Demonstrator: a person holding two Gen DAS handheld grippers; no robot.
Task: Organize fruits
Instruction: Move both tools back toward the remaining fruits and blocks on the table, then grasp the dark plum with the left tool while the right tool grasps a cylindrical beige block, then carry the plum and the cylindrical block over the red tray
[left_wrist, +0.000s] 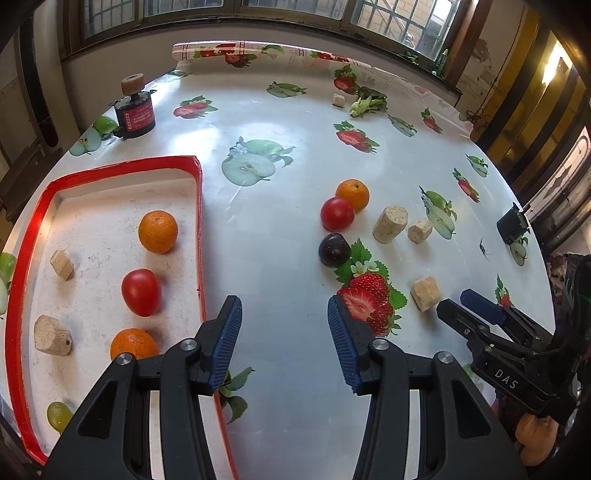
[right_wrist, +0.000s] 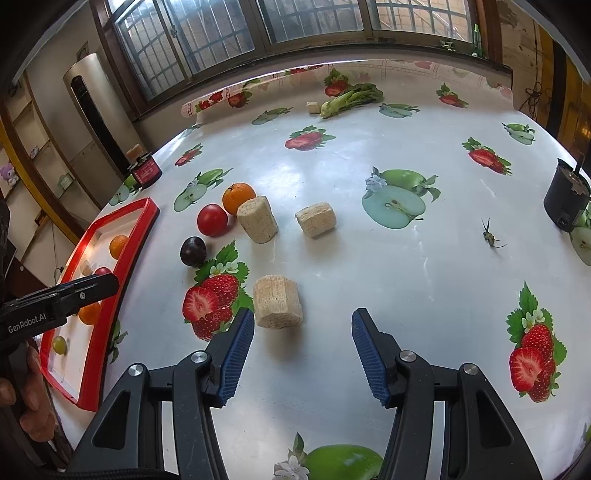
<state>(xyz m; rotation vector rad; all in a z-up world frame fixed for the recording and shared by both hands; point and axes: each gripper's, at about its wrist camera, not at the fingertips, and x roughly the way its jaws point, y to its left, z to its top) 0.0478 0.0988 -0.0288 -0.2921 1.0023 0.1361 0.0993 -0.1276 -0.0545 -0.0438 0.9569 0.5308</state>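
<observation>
Two oranges (left_wrist: 158, 231), a tomato (left_wrist: 141, 291) and a grape (left_wrist: 59, 416) are already placed in the red tray (left_wrist: 22, 280), while an orange (left_wrist: 352, 194), tomato (left_wrist: 337, 213) and plum (left_wrist: 334, 249) remain on the counter (left_wrist: 280, 229), both hand-held grippers (left_wrist: 284, 321) (right_wrist: 303, 341) held apart and empty.

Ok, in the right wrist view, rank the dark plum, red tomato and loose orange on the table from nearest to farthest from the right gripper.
1. Dark round plum, front-left.
2. Red round tomato, behind it.
3. Orange round fruit, farthest, behind the tomato.
</observation>
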